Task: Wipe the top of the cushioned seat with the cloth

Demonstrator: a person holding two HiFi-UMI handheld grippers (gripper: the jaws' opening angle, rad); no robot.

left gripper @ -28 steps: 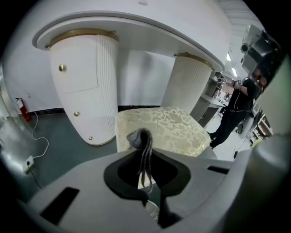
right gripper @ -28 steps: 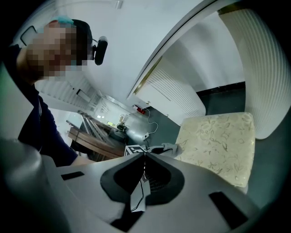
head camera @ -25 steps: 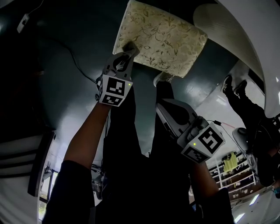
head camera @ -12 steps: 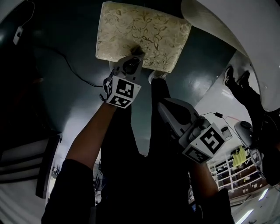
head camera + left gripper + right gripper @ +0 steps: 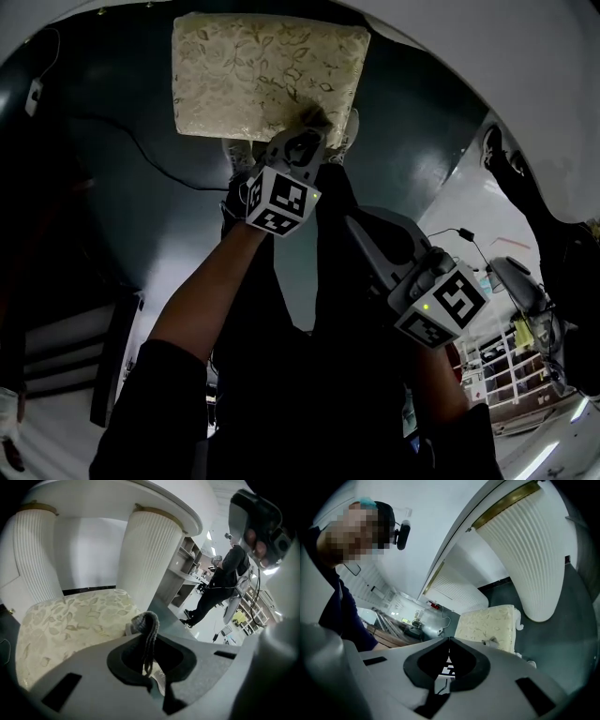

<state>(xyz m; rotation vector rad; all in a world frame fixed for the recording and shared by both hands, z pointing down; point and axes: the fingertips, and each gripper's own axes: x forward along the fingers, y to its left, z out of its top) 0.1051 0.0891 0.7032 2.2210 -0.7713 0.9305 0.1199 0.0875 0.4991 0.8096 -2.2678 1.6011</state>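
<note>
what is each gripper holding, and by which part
Left gripper pinches the grey cloth by a bunched fold; right gripper holds nothing.

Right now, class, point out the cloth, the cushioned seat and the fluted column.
cloth [image 5: 147,623]: left gripper view, its looped fold above the jaws.
cushioned seat [image 5: 253,75]: head view, middle of its top.
fluted column [image 5: 145,555]: left gripper view, its ribbed shaft.

The left hand-held gripper [image 5: 149,681] has its jaws closed on a grey knitted cloth [image 5: 146,626], which loops up above them. Just beyond lies a cream, leaf-patterned cushioned seat [image 5: 70,625]. White ribbed columns [image 5: 149,555] rise behind. A person [image 5: 220,581] in dark clothing stands far right.
</note>
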